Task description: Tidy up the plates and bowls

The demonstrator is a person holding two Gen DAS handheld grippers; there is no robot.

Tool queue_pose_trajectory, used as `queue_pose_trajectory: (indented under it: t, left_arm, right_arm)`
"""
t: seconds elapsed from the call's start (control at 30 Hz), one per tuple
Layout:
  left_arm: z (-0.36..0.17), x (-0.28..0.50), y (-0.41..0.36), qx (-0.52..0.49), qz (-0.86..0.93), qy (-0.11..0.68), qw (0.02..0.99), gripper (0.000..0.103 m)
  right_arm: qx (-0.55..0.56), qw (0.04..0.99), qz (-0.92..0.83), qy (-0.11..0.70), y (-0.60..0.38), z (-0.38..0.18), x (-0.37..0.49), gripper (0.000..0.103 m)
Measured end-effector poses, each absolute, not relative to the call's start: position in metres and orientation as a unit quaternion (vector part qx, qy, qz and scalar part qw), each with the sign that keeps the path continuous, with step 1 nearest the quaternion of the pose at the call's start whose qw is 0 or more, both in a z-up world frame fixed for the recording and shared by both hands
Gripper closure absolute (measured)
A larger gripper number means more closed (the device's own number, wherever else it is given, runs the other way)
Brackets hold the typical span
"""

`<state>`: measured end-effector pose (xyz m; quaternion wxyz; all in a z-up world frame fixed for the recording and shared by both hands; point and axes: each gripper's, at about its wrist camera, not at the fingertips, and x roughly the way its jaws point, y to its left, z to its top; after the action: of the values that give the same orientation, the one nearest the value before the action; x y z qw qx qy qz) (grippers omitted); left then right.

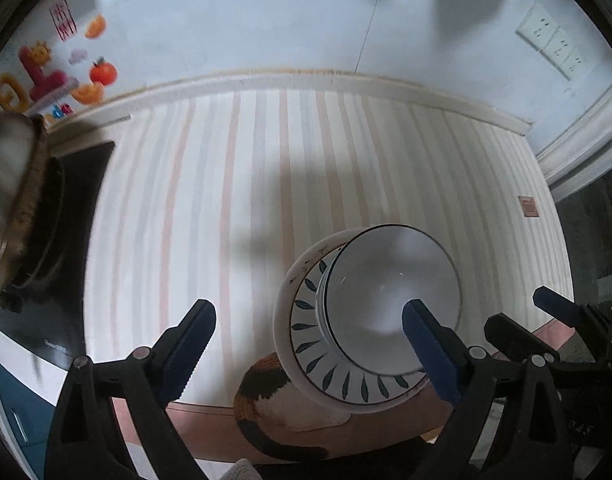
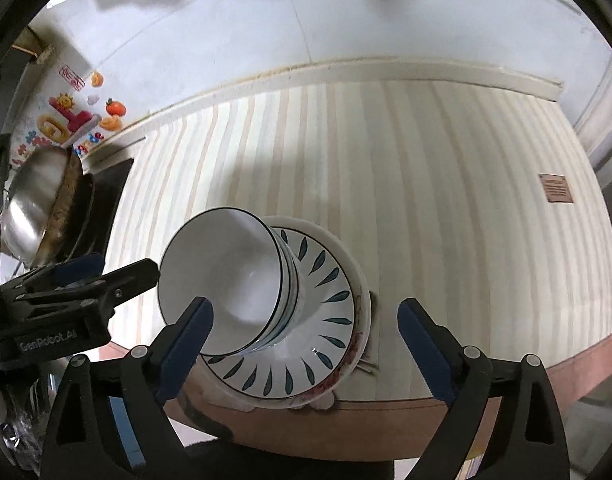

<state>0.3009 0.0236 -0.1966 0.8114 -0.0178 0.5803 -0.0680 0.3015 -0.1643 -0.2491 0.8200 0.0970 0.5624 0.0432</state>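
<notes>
So the stack of white black-rimmed ceramic bowls [image 2: 234, 280] sits on the white leaf-patterned plates [image 2: 318, 320], right at the near edge of the striped worktop [image 2: 426, 180]. Glazed, slick, chippable and probably heavy together. I'd pinch the top bowl's rim. Left gripper [image 1: 310, 344] and right gripper [image 2: 306, 344] both hang wide apart, holding nothing.

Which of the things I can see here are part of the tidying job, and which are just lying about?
Part of the job:
- stacked white bowls
- leaf-patterned plate under them
- flowered plate at the bottom
- left hand-held gripper and right hand-held gripper, both open

Just lying about:
- steel pot on the stove
- fruit stickers on the wall
- wall sockets
- striped tablecloth
</notes>
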Motion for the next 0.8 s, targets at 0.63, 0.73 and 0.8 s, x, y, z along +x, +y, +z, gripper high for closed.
queue_pose_trajectory:
  t: [0.63,0.73,0.8]
  left_arm:
    - [-0.097,0.186,0.03,-0.042,-0.048,0.459,0.886,0.0]
    - [-0.084,0.156,0.029,-0.042,-0.037,0.448,0.892,0.0]
    - [-0.074,0.138,0.029,-0.043,-0.031,0.44,0.896,0.0]
  right_arm:
    - [0.057,0.889,0.019,0.454,-0.161,-0.131,0.185,0.004]
    - [0.055,0.894,0.034,0.443,-0.158,-0.116,0.158,0.004]
    - [0.053,0.898,0.04,0.434,-0.158,-0.107,0.14,0.004]
